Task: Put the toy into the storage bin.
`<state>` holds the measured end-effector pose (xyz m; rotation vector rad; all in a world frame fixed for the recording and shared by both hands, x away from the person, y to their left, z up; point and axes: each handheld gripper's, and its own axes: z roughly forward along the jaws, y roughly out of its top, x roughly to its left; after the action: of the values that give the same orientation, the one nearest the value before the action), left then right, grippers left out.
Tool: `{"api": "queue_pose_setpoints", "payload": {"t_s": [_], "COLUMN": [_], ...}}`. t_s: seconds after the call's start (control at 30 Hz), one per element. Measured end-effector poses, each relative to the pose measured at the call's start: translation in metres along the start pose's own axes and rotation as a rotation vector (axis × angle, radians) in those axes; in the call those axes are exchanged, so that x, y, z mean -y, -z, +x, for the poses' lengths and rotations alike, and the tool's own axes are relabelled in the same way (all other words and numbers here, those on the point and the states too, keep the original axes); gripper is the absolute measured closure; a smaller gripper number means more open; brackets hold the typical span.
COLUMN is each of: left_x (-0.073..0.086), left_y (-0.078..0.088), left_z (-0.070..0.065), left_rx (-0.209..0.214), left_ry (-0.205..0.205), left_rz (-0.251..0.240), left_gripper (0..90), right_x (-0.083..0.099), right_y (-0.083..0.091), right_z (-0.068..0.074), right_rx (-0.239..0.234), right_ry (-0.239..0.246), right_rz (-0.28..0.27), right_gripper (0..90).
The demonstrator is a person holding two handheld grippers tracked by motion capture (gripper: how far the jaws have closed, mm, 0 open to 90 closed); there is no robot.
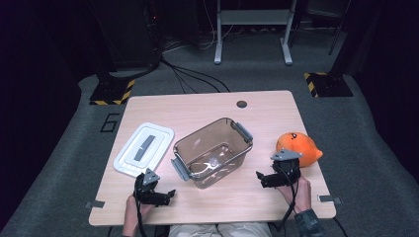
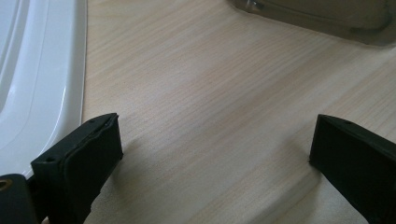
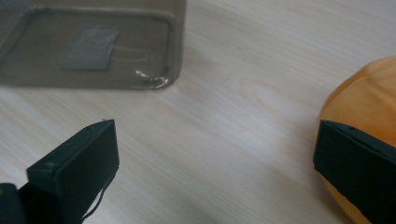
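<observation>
A clear brownish plastic bin [image 1: 212, 153] with grey handles stands in the middle of the wooden table [image 1: 207, 106]. Its white lid [image 1: 144, 148] lies flat to the left. An orange plush toy [image 1: 296, 147] rests at the right edge. My left gripper [image 1: 168, 195] sits near the front, just below the lid, open and holding nothing. My right gripper [image 1: 261, 178] is open between the bin and the toy. In the left gripper view the gripper [image 2: 217, 130] spans bare wood beside the lid [image 2: 37, 70]. In the right gripper view the gripper [image 3: 212, 128] has the toy [image 3: 359, 98] against its right jaw.
A small dark round grommet [image 1: 241, 104] marks the far edge of the table. The bin's corner [image 2: 327, 14] shows ahead of the left gripper, and the bin [image 3: 88, 42] lies ahead left of the right one. Cables and a frame stand on the floor beyond.
</observation>
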<state>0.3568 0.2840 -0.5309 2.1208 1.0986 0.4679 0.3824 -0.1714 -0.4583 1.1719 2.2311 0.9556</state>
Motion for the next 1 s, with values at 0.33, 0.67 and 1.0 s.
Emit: {"api": "queue_pose_setpoints", "payload": {"t_s": [0.33,0.67,1.0], "left_x": [0.000,0.000,0.000], "left_y": [0.000,0.000,0.000], "left_z": [0.000,0.000,-0.001], "left_rx": [-0.005,-0.005,-0.007], "left_ry": [-0.001,-0.002,-0.002], "left_rz": [0.000,0.000,0.000], "left_gripper": [2.5,2.4,2.5], "right_x": [-0.028,-0.042,-0.037], "right_y": [0.023,0.032,0.015], "right_z": [-0.028,-0.069,-0.118], "right_rx": [0.091,0.146,0.137], "right_ry": [-0.011,-0.096,-0.224], "right_rz": [-0.039,-0.036,0.037], "right_gripper": [0.0,0.0,0.0]}}
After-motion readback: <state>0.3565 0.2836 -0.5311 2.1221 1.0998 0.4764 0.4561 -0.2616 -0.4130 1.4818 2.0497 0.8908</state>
